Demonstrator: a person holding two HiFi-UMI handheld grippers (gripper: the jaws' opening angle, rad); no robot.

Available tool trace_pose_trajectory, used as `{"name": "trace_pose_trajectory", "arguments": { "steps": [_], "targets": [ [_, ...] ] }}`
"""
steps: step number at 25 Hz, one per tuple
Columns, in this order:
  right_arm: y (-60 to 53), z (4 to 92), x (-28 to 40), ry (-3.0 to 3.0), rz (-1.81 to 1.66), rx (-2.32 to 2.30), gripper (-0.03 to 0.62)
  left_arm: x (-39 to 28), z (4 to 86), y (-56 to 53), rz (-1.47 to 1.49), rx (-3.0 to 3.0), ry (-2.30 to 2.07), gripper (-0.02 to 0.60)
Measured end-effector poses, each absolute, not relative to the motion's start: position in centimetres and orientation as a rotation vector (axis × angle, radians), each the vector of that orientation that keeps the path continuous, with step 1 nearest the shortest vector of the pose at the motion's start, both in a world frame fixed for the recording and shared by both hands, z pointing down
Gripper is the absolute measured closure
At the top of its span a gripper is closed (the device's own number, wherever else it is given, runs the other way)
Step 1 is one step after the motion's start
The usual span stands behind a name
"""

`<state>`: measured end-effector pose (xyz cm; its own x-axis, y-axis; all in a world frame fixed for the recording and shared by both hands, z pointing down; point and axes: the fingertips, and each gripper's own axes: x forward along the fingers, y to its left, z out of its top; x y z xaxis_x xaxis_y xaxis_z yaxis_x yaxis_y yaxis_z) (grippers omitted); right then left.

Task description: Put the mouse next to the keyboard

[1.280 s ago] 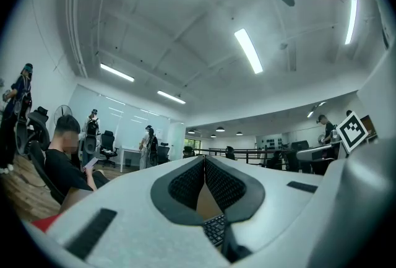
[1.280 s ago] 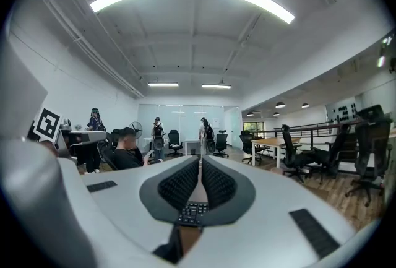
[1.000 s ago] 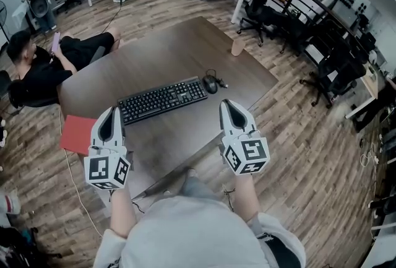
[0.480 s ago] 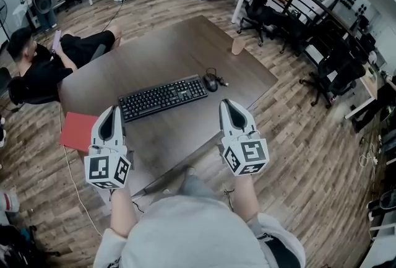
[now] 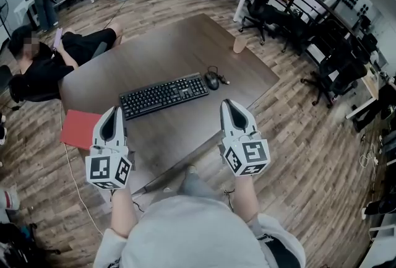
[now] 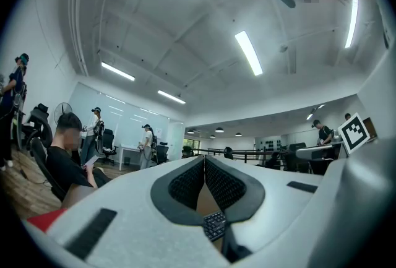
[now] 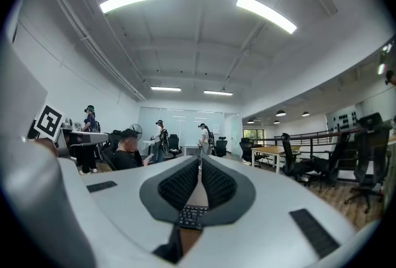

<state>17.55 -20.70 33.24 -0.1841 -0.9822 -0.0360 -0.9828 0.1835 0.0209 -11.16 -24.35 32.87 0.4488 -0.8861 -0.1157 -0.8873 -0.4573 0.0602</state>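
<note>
The black computer mouse (image 5: 212, 80) lies on the dark brown rectangular table (image 5: 167, 44), just beside the right end of the black full-size keyboard (image 5: 164, 96). Whether the two touch cannot be determined at this size.

Nearest the camera, the wearer's grey-clad torso and forearms cover the near table edge.

The left gripper (image 5: 113, 109) hangs over the near left part of the table. Its body overlaps a corner of the red flat folder (image 5: 78, 131), which juts past the table's left edge. In the left gripper view the left gripper (image 6: 204, 159) has its ribbed pads pressed together at the tips, pinching nothing. Only a small patch of keyboard (image 6: 215, 225) shows through the opening behind the pads.

The right gripper (image 5: 226, 102) hangs over the near right part of the table, well apart from the mouse. In the right gripper view the right gripper (image 7: 200, 160) is likewise pressed together and holds nothing. A few rows of keys (image 7: 191, 216) show below the pads, and the jaw bodies block the rest of the tabletop.

Beyond the mouse, a thin black cable (image 5: 214, 69) loops; its far run is hard to follow.

A tan paper cup (image 5: 238, 45) stands near the table's far right edge.

A seated person (image 5: 43, 65) is partly cut off behind the far left corner.
</note>
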Motion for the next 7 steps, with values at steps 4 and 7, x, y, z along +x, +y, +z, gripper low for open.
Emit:
{"name": "trace_pose_trajectory", "arguments": {
  "steps": [4,7],
  "targets": [
    [-20.61,33.28,17.51,2.407,0.037,-1.985,0.574,-10.99,32.91,-24.25,0.203,-2.678,1.626,0.571],
    [-20.57,33.16,17.45,2.405,0.018,-1.971,0.574,-10.90,32.75,-24.21,0.214,-2.690,1.619,0.571]
  ]
}}
